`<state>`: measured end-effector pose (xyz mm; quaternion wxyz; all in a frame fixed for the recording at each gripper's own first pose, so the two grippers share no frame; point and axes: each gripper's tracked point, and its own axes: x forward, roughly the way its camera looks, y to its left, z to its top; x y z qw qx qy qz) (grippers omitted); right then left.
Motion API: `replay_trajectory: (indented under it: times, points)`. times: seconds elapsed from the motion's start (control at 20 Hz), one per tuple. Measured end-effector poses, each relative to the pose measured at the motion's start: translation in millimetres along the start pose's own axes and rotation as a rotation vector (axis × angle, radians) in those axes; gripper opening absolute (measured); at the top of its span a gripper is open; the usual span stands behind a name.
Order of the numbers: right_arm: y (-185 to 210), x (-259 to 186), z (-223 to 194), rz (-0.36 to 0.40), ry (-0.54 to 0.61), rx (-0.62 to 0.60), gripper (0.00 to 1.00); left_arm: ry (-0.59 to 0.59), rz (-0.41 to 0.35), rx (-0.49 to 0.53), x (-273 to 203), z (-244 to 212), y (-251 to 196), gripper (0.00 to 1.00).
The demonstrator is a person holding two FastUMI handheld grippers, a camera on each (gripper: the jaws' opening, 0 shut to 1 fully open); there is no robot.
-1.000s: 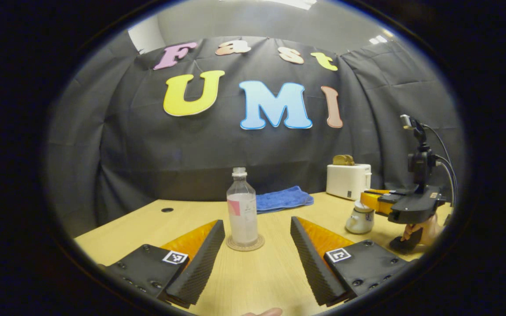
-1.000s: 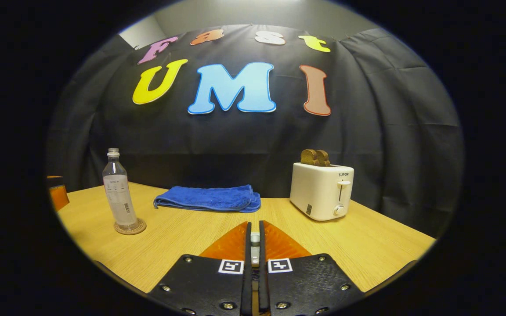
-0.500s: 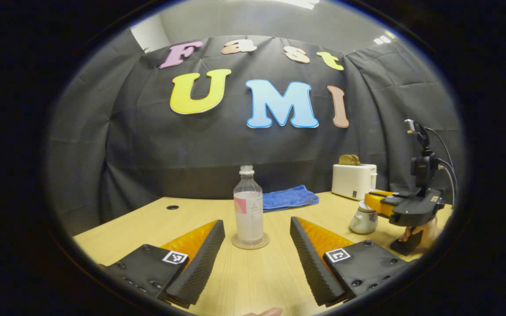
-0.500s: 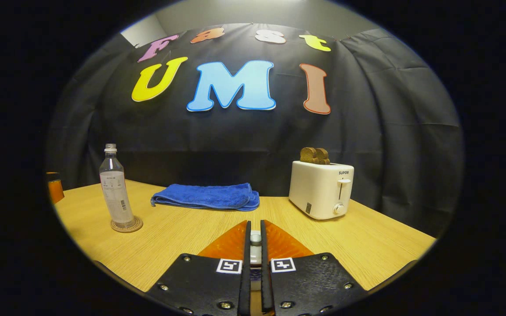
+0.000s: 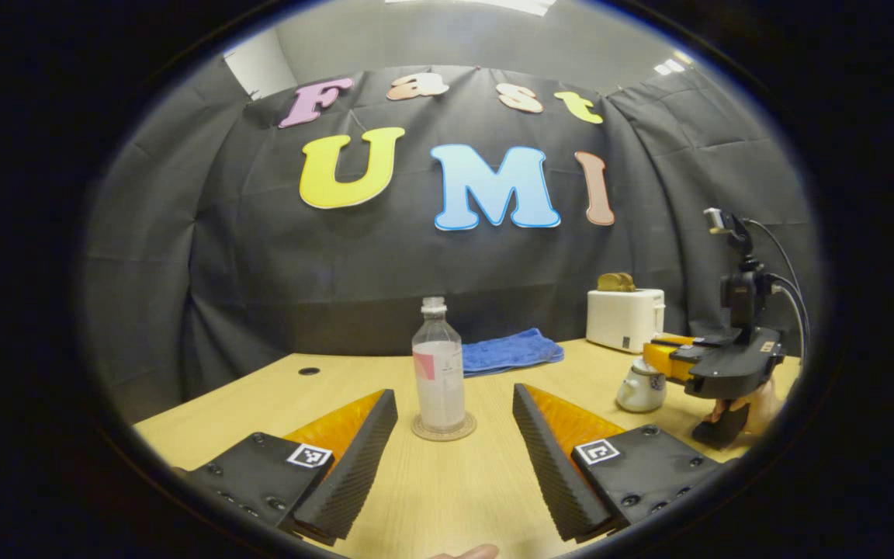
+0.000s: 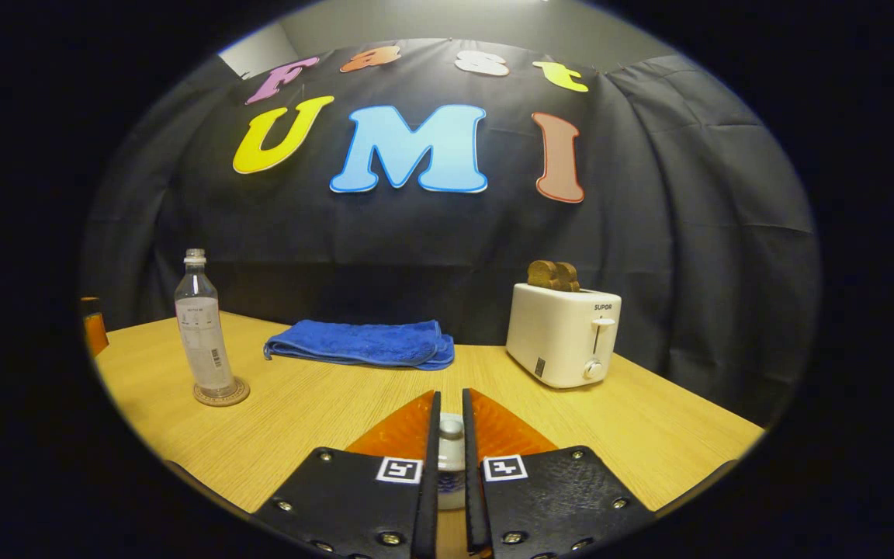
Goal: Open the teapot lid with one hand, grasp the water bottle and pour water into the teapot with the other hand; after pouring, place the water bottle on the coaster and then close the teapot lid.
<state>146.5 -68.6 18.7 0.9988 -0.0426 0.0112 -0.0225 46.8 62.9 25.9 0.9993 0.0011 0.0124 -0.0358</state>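
Jaws of the right gripper (image 6: 447,458) pinch the teapot lid (image 6: 451,425) to seat it; left gripper (image 5: 455,446) gapes wide before the water bottle (image 5: 438,373) on its coaster (image 5: 442,428).

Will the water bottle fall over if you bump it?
Probably, yes. The water bottle is tall and narrow, perched on a small coaster. It looks uncapped, so it might spill. Clear plastic, likely light.

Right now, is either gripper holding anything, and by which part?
The right gripper pinches the teapot lid's knob. The left gripper is open, holding nothing.
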Motion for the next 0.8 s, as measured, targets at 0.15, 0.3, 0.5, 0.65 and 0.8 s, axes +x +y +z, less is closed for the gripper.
replay_trajectory:
  times: [0.15, 0.3, 0.5, 0.65, 0.8]
  points:
    - [-3.4, -4.6, 11.9, -0.011, -0.039, -0.009, 0.34, 0.013, -0.003, -0.019, -2.1, -3.8, -2.0, 1.00]
    - [-2.8, -29.5, 19.8, -0.008, -0.026, 0.012, 0.35, 0.003, -0.002, -0.033, -9.9, -0.1, -3.6, 1.00]
    - [25.1, -94.8, 18.2, 0.056, -0.012, 0.097, 0.46, 0.015, -0.018, -0.102, -19.7, -16.2, -30.2, 1.00]
    - [38.9, -133.9, 9.6, 0.062, -0.021, 0.081, 0.64, 0.038, -0.011, -0.120, -30.1, -33.4, -51.0, 1.00]
    - [46.2, -147.7, 2.3, 0.067, -0.016, 0.053, 0.83, -0.009, -0.006, -0.057, -40.9, -20.7, -65.0, 1.00]
